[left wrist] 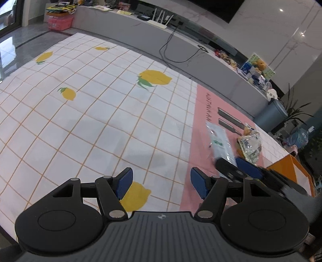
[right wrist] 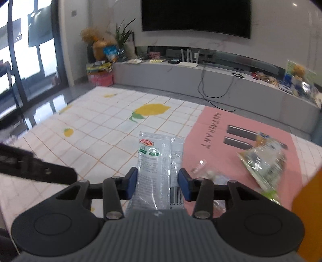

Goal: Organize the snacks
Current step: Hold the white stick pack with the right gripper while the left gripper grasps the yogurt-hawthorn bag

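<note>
Snack packet (right wrist: 159, 171), a pale translucent sachet with a red logo and green marks, stood upright between the 2 blue pads of the right gripper (right wrist: 158, 184), which was clenched on its lower part, the barcode end nearest the camera. In the left wrist view the same packet (left wrist: 219, 141) showed at the right, above the pink part of the tablecloth (left wrist: 201, 121). A second snack bag (right wrist: 265, 161), clear with green and yellow print, lay on the pink part to the right of the held packet, and a small clear wrapper (right wrist: 201, 167) lay between them. At the near right edge sat an orange box (left wrist: 291, 171). The left gripper (left wrist: 161, 184) hung over the white, lemon-printed part of the cloth with its pads well apart and nothing between them. Far behind, a grey low cabinet (right wrist: 221, 80) ran under a dark screen (right wrist: 196, 17).
</note>
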Available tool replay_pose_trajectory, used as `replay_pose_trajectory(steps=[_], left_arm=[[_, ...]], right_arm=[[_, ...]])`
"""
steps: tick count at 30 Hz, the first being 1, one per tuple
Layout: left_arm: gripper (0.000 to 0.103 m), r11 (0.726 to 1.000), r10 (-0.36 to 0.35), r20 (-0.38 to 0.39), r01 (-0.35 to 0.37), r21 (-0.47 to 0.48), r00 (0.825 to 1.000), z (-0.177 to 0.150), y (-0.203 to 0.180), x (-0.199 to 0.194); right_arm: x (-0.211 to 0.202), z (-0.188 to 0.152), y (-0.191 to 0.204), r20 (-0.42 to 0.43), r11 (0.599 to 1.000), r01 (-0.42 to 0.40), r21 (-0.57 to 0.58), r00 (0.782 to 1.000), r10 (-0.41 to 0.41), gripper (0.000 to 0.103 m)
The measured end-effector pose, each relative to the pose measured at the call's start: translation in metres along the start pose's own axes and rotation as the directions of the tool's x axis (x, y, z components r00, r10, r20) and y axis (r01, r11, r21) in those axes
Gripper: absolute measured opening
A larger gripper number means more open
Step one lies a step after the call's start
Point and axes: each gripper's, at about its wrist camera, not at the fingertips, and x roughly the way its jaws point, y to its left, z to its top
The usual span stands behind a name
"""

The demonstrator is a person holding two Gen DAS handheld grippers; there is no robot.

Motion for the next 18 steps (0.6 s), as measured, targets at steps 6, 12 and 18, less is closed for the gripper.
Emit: replay_pose_trajectory(steps=[6, 12, 18], left_arm=[[0.077, 0.997, -0.056, 0.028, 0.055, 0.055, 0.998, -0.006, -0.011, -0.006], [0.077, 0.982, -0.161, 0.006, 0.160, 0.100, 0.987, -0.021, -0.030, -0.004], [0.077, 0.965, -0.206, 0.005, 0.203, 0.166, 0.978, -0.031, -0.045, 0.000]], right_arm=[[-0.063, -0.009, -0.025, 0.052, 0.998, 0.019, 0.062, 0.998, -0.022, 0.043], [-0.105, -0.025, -0.051, 0.101, 0.990, 0.052, 0.131, 0.993, -0.065, 0.043], [-0.121, -0.036, -0.071, 0.133, 0.983, 0.064, 0.174, 0.987, -0.087, 0.043]])
